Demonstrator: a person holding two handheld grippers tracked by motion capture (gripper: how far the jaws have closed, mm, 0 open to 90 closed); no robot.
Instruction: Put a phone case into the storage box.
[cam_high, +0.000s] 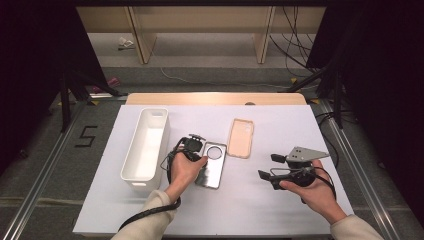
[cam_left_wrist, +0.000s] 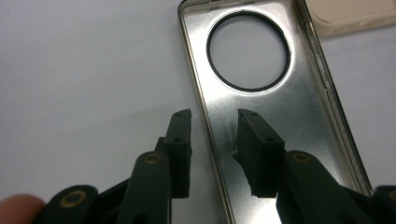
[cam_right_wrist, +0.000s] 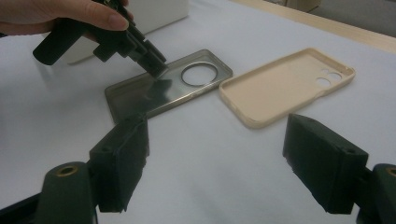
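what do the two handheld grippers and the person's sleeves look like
Both grippers are black. The left gripper has blocky jaw pads with small screw holes and brass-ringed pivots, and trails a black cable. The right gripper carries a grey three-cornered plate and a looping black cable. The sleeves are cream-coloured.

I count two phone cases on the white table: one silver case with a single large round opening, and one beige case with two small round openings near one end. One white bin stands at my left, long and narrow, just one of its kind. I hold two grippers, one in each hand: my left gripper and my right gripper, each with two black jaws, so four jaws in all. Two cables trail from them, one apiece. One grey three-cornered plate sits atop the right gripper. That makes two cases, one bin, two grippers.
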